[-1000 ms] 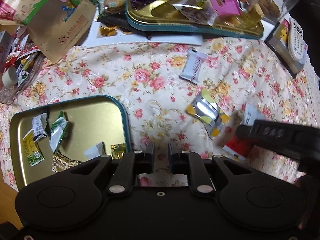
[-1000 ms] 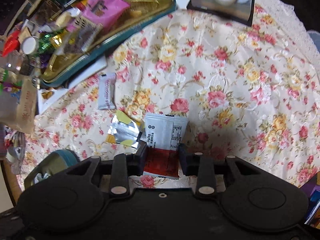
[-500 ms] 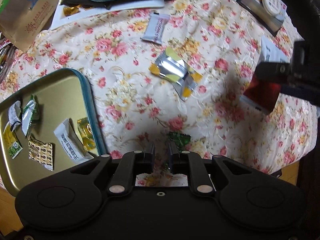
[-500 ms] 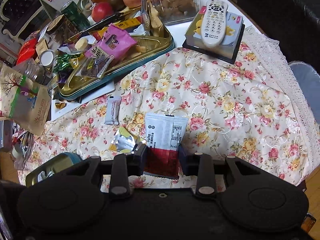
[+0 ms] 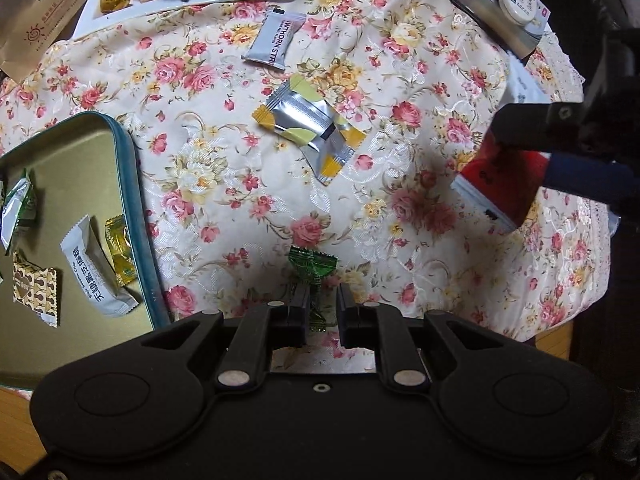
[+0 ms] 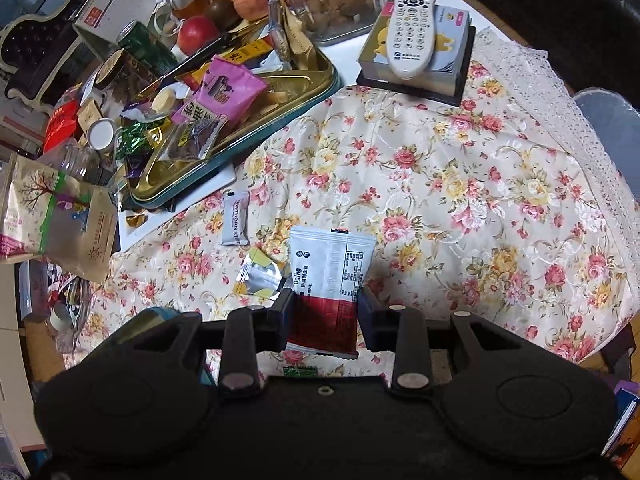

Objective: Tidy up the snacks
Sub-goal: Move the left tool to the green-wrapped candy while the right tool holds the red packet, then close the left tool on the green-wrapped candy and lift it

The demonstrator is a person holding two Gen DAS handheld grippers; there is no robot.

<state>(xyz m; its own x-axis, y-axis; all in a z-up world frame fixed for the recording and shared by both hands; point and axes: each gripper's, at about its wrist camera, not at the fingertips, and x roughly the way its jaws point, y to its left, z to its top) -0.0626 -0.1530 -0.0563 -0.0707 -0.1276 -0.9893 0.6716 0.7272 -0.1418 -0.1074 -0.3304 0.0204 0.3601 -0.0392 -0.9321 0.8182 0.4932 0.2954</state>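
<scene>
A: Starting with my left wrist view. What's between the tongs?

B: The left gripper [image 5: 322,306] points straight down at the floral tablecloth [image 5: 400,80], jaws narrow. A green candy [image 5: 313,266] lies with its twisted tail running in between the fingers and its body fanning out just beyond the tips. Whether the pads actually press on it, I cannot tell; the tail is mostly hidden by the left finger.

A: And around it?

B: To the left is the gold tray [image 5: 80,152] with a white bar [image 5: 94,270] lying diagonally in it; the tray's near and left sides are cut off. Farther off, a silver-yellow packet [image 5: 310,128] lies slanted, long axis running far-left to near-right, and beyond it a grey hawthorn strip [image 5: 274,42]. At the right edge the right gripper [image 5: 532,136] clamps a red-and-white sachet [image 5: 500,176], partly hidden behind the fingers.

A: Now my right wrist view.

B: The right gripper [image 6: 326,310] holds the red-and-white sachet [image 6: 330,276] by its two long edges, off the cloth. Its long axis runs straight away from the camera, white end far, red end near. Its near end is cut off by the gripper body. The silver-yellow packet [image 6: 260,276] lies just left of it, half hidden.
</scene>
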